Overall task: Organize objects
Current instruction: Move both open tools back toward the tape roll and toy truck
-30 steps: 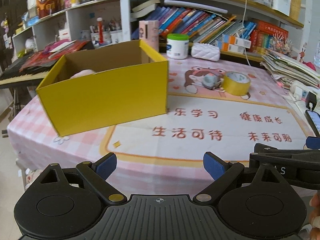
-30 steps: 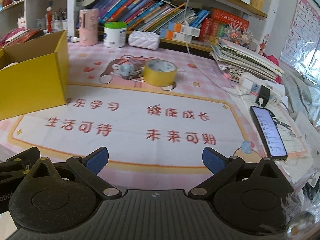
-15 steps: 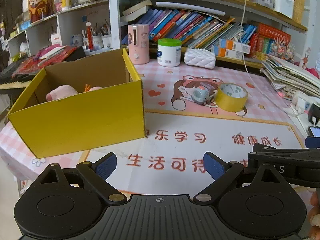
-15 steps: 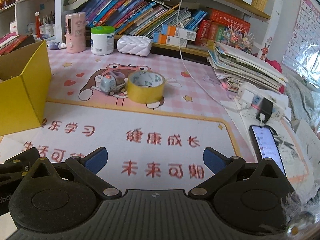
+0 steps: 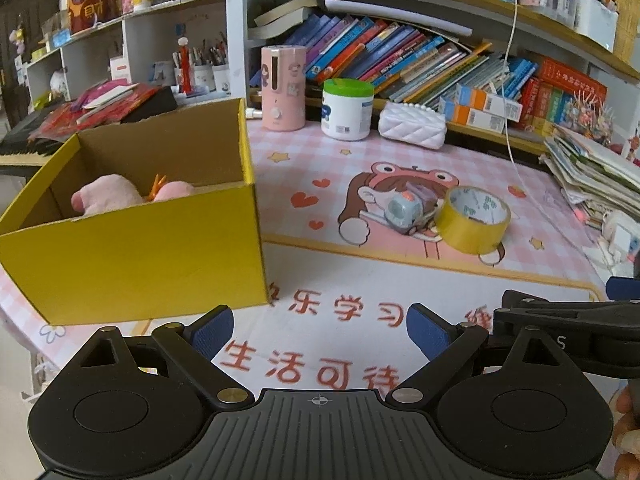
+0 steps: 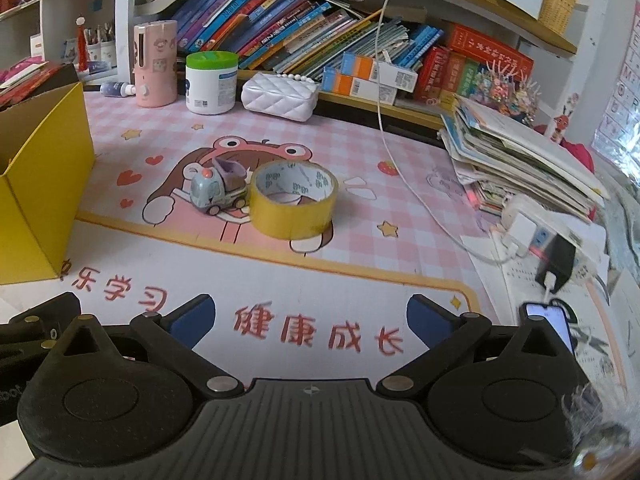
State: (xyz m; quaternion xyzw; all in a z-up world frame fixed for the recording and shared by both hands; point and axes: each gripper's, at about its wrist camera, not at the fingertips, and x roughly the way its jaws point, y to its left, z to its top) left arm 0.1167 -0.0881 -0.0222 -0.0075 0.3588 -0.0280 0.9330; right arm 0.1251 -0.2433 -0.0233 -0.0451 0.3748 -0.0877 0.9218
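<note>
A yellow cardboard box (image 5: 132, 256) stands open on the left of the table; a pink plush toy (image 5: 108, 198) lies inside it. The box edge also shows in the right wrist view (image 6: 40, 200). A yellow tape roll (image 6: 294, 200) lies flat mid-table, touching a small grey toy car (image 6: 216, 192) on its left; both also show in the left wrist view, the roll (image 5: 472, 220) and the car (image 5: 404, 210). My left gripper (image 5: 320, 332) is open and empty, just right of the box's near corner. My right gripper (image 6: 310, 318) is open and empty, well short of the tape.
A pink dispenser (image 6: 155, 64), a white jar with green lid (image 6: 211, 82) and a white quilted pouch (image 6: 280, 96) stand along the back before the bookshelf. A paper stack (image 6: 520, 160), power strip (image 6: 540, 232) and phone (image 6: 548, 320) lie at right. A white cable (image 6: 400, 152) crosses the mat.
Both grippers have moved forward over the table; the box, tape and toy car appear closer and larger. Both grippers stay open and empty. Nothing on the table has moved.
</note>
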